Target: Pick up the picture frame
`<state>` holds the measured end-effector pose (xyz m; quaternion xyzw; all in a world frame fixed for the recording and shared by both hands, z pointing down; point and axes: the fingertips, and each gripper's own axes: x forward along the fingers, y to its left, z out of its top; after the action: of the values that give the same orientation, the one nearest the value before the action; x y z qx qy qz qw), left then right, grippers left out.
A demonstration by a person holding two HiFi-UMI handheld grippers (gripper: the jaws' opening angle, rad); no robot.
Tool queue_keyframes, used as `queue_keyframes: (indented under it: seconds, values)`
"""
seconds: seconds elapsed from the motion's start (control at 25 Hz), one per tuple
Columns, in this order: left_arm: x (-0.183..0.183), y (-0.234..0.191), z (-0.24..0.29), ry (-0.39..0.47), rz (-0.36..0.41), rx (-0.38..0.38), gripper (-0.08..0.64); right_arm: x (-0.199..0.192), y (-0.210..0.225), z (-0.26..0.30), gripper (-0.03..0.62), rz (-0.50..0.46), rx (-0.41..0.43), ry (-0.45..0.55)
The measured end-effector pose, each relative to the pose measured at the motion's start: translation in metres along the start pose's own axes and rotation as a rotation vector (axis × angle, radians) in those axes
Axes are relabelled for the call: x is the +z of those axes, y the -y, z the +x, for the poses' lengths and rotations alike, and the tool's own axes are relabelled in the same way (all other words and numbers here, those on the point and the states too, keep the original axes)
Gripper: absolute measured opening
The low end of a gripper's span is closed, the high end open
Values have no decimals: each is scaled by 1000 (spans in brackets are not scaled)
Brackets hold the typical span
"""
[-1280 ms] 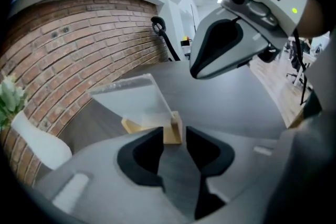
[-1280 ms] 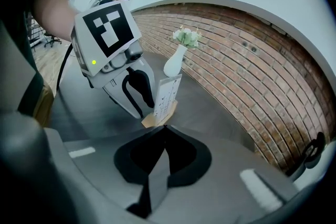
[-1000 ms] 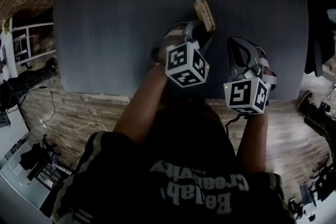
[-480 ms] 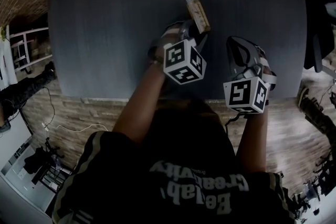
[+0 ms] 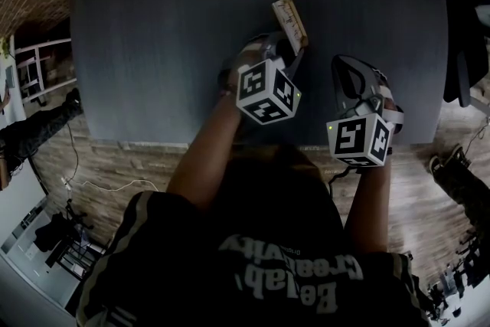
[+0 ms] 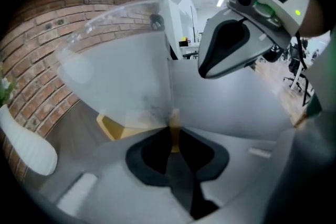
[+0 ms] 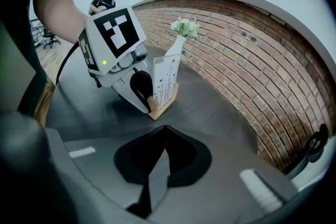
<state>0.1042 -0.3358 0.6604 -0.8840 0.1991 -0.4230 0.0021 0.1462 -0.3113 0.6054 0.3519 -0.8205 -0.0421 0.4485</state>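
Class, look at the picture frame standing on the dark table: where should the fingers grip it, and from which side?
Take the picture frame by its near upright edge, above the wooden base, from the side nearest the person. The thin panel stands edge-on there, so it should be easy to straddle.

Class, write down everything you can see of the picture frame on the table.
The picture frame is a clear pane with a white sheet that bears a black plant-like print, set in a light wooden base. It stands upright on the dark table. The left gripper has just been closing its jaws, and the pane's near edge is pinched between them. Nothing else touches it.
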Motion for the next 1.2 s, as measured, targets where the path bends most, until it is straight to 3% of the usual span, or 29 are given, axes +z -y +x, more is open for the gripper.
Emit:
queue_keyframes:
  seconds: [0.36,0.56,0.8,1.0,1.2]
  values:
    - [23,1,-25,2,-73,47,49,14,14,-29,6,10,-59,27]
    - [39,0,-55,15,-114,75,49,39,20,-50,6,61,-59,83]
    - [51,17,-93,13,-141,103,50,64,16,-77,6,52,-56,153]
    - [56,16,-134,0,-150,190,49,87,9,-99,6,4,-52,215]
    - [64,20,-175,-6,-177,227,50,117,1,-122,6,-26,-41,286]
